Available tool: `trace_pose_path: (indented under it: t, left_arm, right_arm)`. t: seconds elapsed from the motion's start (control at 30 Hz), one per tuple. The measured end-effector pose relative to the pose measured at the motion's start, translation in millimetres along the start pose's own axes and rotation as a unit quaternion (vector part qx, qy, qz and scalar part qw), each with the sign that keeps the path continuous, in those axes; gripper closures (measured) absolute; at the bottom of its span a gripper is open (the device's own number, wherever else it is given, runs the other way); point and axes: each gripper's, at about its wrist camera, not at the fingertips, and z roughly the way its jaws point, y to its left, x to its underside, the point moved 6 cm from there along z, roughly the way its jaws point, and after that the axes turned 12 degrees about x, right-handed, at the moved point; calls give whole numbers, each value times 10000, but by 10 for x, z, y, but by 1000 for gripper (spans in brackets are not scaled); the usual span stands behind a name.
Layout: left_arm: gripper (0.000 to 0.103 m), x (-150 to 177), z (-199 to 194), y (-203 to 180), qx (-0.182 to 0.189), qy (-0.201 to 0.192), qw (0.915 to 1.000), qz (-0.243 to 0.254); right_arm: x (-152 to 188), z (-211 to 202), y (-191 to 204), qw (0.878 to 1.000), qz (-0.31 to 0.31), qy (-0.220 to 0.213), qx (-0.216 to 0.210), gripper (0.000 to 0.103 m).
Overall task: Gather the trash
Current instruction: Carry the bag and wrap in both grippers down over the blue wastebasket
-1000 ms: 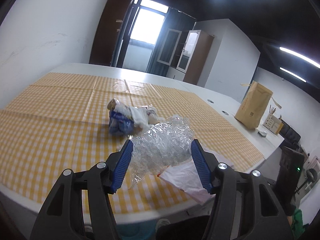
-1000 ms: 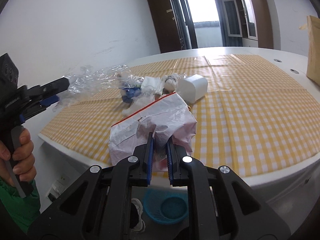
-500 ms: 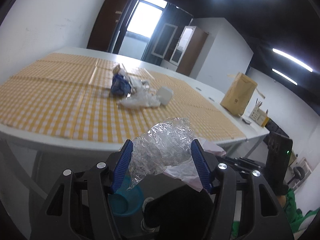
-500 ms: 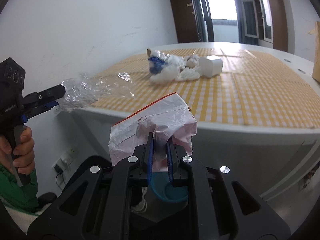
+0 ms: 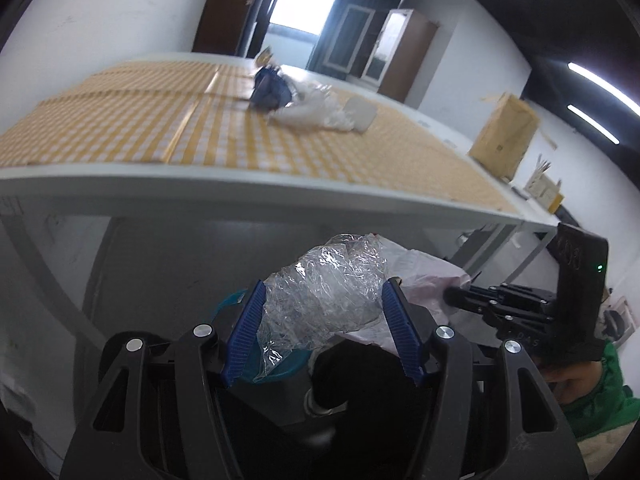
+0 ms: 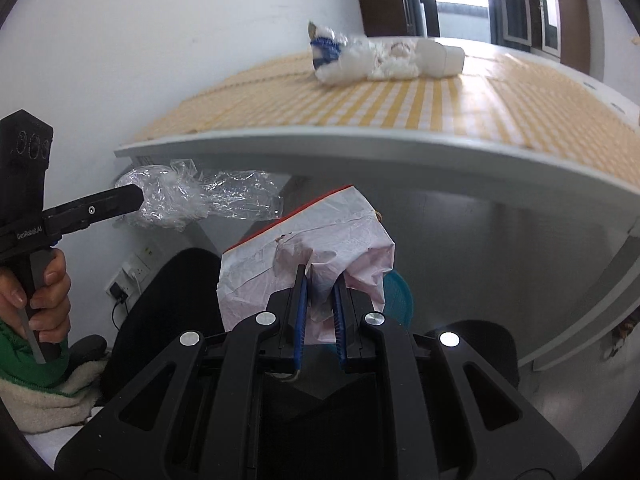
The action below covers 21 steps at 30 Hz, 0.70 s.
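My left gripper [image 5: 322,292] is shut on a crumpled wad of clear plastic wrap [image 5: 324,288], held below the table's edge; the same wrap [image 6: 188,200] shows at the left of the right wrist view. My right gripper [image 6: 319,276] is shut on a crumpled pale pink paper bag with a red strip [image 6: 304,248]. This bag [image 5: 424,280] lies just right of the wrap in the left wrist view. A teal bin [image 6: 396,292] sits on the floor under both, mostly hidden. On the yellow checked tablecloth [image 5: 120,128] lies a pile of blue and white trash [image 5: 296,96].
The white table edge [image 6: 360,140] runs above both grippers. A black chair seat [image 6: 168,300] is at the lower left, a person's hand and green sleeve beside it. A brown paper bag [image 5: 504,136] stands at the table's far right, a wall socket [image 6: 132,272] low on the wall.
Both grippers have sunk from above the tabletop to below its edge, each keeping its load. The tablecloth and trash pile now sit higher in both views, and the teal bin is closer.
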Motion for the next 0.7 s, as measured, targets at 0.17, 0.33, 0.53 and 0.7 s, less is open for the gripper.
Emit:
trace_pose_path:
  t: [0.17, 0.33, 0.53, 0.7]
  left_arm:
    - [43, 132, 285, 214, -112, 284, 9993, -227]
    - [43, 355, 627, 494, -269, 607, 9964, -522]
    - [43, 581, 1017, 936, -550, 999, 9896, -883]
    - [43, 587, 1227, 1169, -579, 1213, 9835, -1212]
  right_arm:
    - [138, 362, 10, 9992, -2, 391, 57, 92]
    - [273, 811, 28, 9970, -5, 754, 150, 92]
    - [452, 1345, 30, 9913, -1, 1305, 193, 92]
    - [441, 1676, 3, 9879, 83, 1527, 250, 92]
